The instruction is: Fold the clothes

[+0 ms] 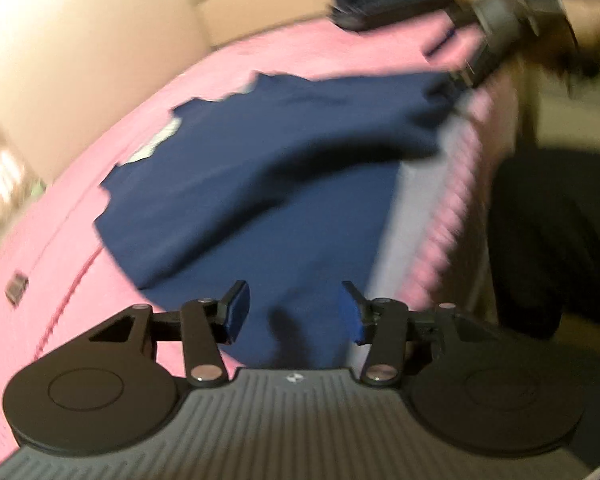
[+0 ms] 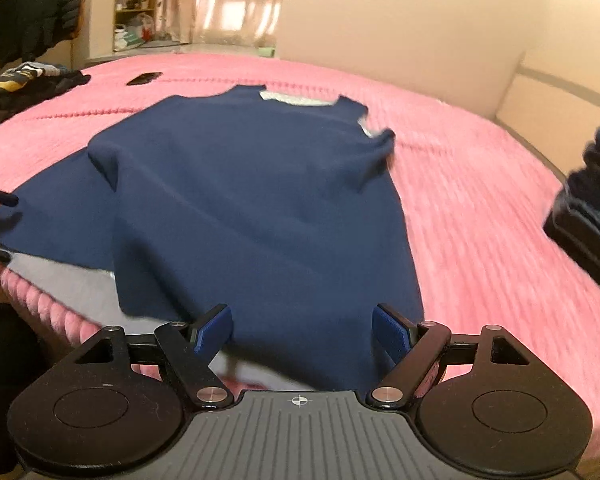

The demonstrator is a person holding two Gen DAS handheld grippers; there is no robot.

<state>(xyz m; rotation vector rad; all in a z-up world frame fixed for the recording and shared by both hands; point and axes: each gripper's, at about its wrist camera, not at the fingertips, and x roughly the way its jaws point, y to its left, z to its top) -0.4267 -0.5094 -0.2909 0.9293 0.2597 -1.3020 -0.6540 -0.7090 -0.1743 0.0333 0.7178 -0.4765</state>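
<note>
A navy shirt (image 2: 252, 200) lies spread on the pink bedspread (image 2: 480, 208), its grey-lined collar (image 2: 296, 100) at the far end. My right gripper (image 2: 302, 330) is open at the near hem, and the cloth runs between its blue pads without being pinched. In the blurred left wrist view, my left gripper (image 1: 296, 312) is also open, low over the navy shirt (image 1: 260, 184) near the bed's edge. The right gripper (image 1: 484, 52) appears there at the top right, by a raised corner of the cloth. The left gripper's fingers (image 2: 2, 200) show at the left edge of the right wrist view.
A stack of folded dark clothes (image 2: 588, 208) sits on the bed to the right. A loose pile of clothes (image 2: 24, 84) and a phone (image 2: 144, 78) lie at the far left. A pale grey layer (image 2: 60, 276) shows under the shirt at the bed's edge. The person's dark-clad leg (image 1: 540, 240) stands beside the bed.
</note>
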